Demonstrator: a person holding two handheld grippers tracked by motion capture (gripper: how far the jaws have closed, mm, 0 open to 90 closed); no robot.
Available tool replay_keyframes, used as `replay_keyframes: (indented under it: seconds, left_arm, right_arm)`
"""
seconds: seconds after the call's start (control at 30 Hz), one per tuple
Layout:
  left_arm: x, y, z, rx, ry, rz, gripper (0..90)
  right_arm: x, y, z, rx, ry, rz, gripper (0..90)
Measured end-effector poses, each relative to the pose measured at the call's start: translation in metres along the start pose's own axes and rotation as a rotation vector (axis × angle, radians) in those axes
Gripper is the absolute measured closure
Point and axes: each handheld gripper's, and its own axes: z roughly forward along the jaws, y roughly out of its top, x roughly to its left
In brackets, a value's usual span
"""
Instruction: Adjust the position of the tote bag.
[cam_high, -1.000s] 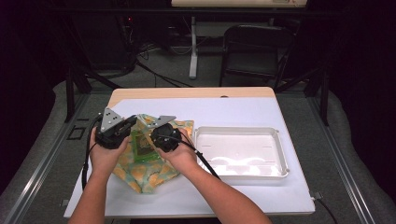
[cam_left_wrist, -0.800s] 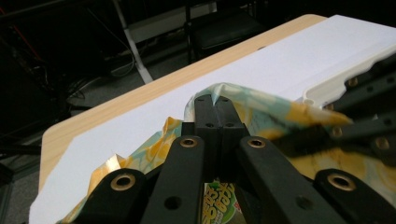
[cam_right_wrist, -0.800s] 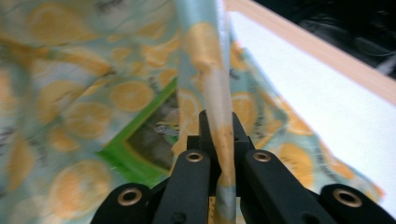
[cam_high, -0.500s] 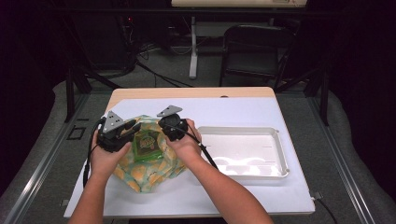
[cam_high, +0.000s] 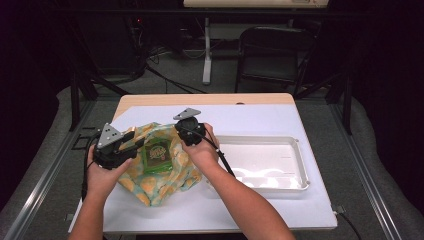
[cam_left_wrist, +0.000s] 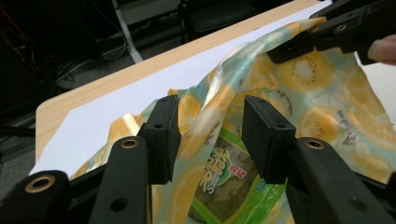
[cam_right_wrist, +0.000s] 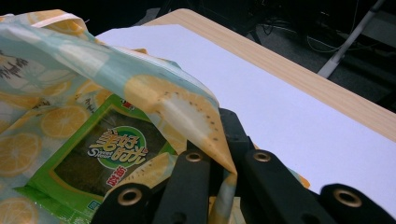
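We see a fruit-print bag (cam_high: 165, 165) lying on the white-covered surface (cam_high: 280, 210), to the left of a white tray (cam_high: 295, 150); the bag carries yellow citrus slices on pale blue-green, and inside its open mouth lies a green snack packet (cam_high: 157, 156), flat, its label facing up. Our right tool (cam_high: 186, 134) is closed tight on the far edge of the bag; in the right gripper view the fabric rim (cam_right_wrist: 196, 116) comes up out of the pinched jaws and drapes over to the left, with the packet (cam_right_wrist: 100, 161) showing beneath it. Our left tool (cam_high: 131, 141) sits at the near left side of the bag's mouth; its jaws have just been opening and stand fairly wide; in the left gripper view a fold of the bag (cam_left_wrist: 212, 121) runs between them, close beside the left pad, though we cannot tell whether it touches, and the right pad stands clear of it. In that same view the right tool (cam_left_wrist: 322, 35) grips the raised rim at the upper right, so the mouth is held up on that side.
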Motion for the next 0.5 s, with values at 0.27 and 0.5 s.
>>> replay_keyframes:
  seconds: [0.27, 0.5]
  left_arm:
    - [0.0041, -0.0063, -0.0008, 0.02, -0.005, -0.004, 54.3]
    - [0.0049, -0.0113, 0.0037, 0.053, -0.037, 0.0, 53.3]
  right_arm:
    - [-0.0045, 0.0001, 0.0015, -0.01, 0.011, 0.011, 90.0]
    - [-0.0094, 0.0006, -0.0011, -0.005, 0.01, 0.019, 90.0]
